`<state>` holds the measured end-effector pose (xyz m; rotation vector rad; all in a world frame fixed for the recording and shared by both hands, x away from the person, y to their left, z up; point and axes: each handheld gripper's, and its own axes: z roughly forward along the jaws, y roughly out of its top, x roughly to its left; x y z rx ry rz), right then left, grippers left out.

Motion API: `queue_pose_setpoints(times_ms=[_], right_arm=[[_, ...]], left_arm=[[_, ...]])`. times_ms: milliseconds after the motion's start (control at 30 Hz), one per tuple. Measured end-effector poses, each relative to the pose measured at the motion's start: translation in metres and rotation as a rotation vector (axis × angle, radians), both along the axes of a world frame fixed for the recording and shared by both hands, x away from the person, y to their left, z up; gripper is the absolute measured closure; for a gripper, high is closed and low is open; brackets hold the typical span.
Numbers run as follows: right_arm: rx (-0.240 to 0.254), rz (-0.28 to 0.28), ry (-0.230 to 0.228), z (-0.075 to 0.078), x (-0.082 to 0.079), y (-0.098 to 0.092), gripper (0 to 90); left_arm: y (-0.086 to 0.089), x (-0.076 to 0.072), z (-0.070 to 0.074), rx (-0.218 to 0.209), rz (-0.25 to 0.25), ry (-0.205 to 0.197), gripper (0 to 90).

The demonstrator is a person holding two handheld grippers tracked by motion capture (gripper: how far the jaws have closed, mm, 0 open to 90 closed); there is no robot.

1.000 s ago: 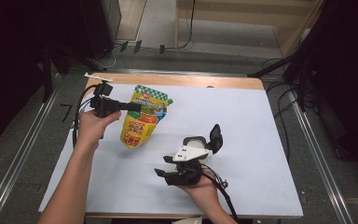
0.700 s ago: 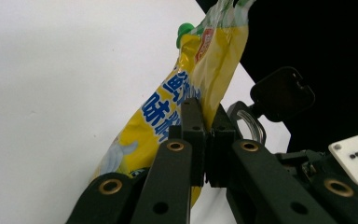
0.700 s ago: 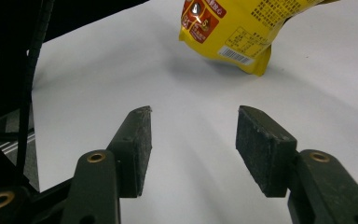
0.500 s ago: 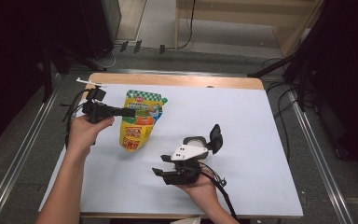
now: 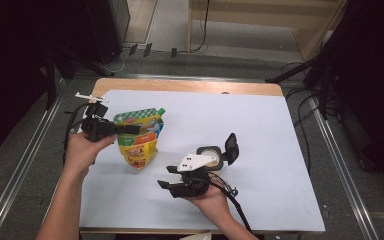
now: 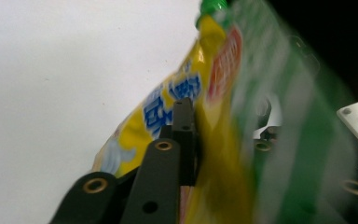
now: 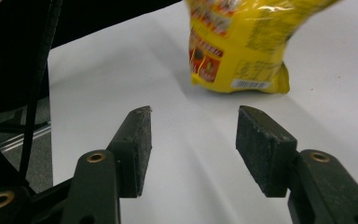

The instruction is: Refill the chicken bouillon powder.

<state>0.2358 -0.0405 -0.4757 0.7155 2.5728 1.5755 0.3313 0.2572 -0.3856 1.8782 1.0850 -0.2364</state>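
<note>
Your left gripper (image 5: 130,129), its fingers just easing apart, still pinches the snack bag (image 5: 140,142) upright on the desk (image 5: 260,120); your right gripper (image 5: 164,184) waits near, fingers wide, empty.

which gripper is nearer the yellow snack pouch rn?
Left. The left gripper has its jaws around the top of the yellow snack pouch, having just been opening. The right gripper sits apart, below and right of it, jaws open on nothing.

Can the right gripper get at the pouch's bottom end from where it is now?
Probably yes: the right gripper stands open, facing the pouch, with bare white table cover between.
</note>
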Motion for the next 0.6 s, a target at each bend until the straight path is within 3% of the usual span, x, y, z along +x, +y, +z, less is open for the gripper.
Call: queue_pose_setpoints(times_ms=[133,300,600], right_arm=[[0.002,0.003,0.000,0.000,0.000,0.001,46.7],[0.001,0.007,0.000,0.001,0.000,0.002,46.7],[-0.002,-0.002,0.002,0.003,0.002,-0.001,46.8]], left_arm=[[0.000,-0.003,0.001,0.004,-0.010,-0.014,80.2],[0.001,-0.005,0.005,-0.023,-0.013,-0.027,73.9],[-0.003,-0.012,0.026,-0.012,-0.003,-0.060,67.6]])
